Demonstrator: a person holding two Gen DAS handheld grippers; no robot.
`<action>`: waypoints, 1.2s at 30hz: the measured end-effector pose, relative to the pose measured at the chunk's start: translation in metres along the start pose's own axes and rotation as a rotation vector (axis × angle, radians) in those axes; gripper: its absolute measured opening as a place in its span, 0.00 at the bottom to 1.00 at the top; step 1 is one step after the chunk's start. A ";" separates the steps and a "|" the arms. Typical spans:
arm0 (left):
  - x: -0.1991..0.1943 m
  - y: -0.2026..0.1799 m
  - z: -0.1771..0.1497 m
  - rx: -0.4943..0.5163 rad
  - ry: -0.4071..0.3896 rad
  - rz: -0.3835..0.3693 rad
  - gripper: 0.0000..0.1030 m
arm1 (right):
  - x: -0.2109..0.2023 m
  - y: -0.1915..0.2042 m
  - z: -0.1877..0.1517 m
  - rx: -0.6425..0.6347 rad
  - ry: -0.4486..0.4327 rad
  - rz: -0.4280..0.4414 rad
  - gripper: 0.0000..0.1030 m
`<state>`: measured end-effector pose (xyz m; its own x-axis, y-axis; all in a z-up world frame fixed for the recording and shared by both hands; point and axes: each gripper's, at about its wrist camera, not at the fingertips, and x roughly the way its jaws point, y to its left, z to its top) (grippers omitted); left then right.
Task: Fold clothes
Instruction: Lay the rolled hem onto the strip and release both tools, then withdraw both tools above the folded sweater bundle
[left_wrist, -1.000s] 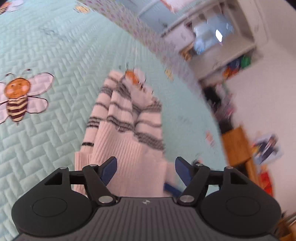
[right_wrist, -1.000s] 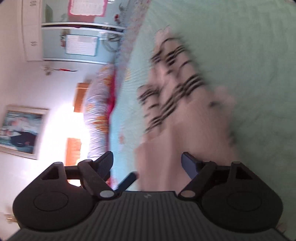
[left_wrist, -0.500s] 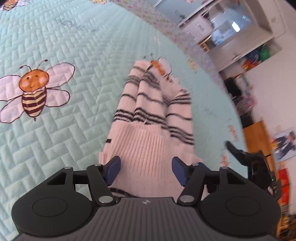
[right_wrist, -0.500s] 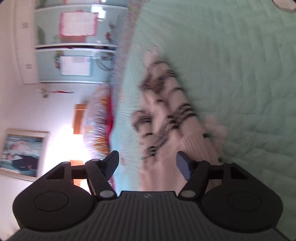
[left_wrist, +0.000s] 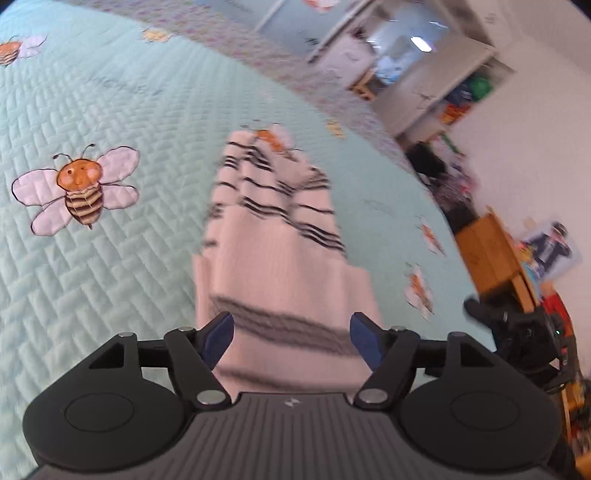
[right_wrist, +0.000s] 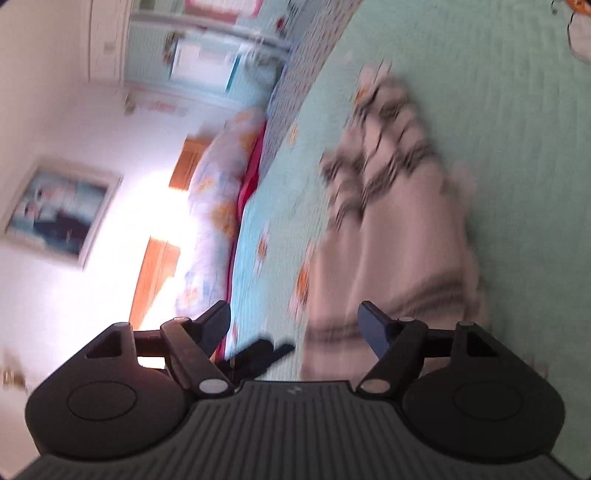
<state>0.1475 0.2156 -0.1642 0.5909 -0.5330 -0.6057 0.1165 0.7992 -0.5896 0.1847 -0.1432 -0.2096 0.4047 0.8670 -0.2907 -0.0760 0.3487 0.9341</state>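
Pink striped sweater (left_wrist: 273, 251) lies folded on the bed (left_wrist: 110, 280); my left tool (left_wrist: 291, 338) and right tool (right_wrist: 295, 325) are both opening, gripping nothing.

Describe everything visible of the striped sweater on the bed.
The striped sweater is a pale pink ribbed knit with thin dark stripes in groups. It lies gathered into a long, narrow bundle on the mint quilted bedspread, its far end over a printed bee. Its near end lies below the opening left gripper, whose pads appear clear of it. Motion blur hides finer detail.
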 end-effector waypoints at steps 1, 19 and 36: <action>0.000 -0.001 -0.009 0.010 0.017 0.003 0.71 | 0.000 -0.002 -0.012 -0.002 0.037 -0.003 0.74; -0.036 0.010 -0.009 -0.102 -0.074 0.003 0.73 | -0.063 -0.027 -0.024 0.100 -0.194 0.005 0.79; -0.028 -0.010 -0.058 -0.118 0.024 0.082 0.73 | -0.010 0.018 -0.075 -0.025 -0.117 -0.253 0.80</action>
<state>0.0831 0.2061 -0.1722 0.5755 -0.4748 -0.6659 -0.0270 0.8028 -0.5957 0.1114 -0.1188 -0.2052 0.5164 0.7047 -0.4866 0.0190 0.5586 0.8292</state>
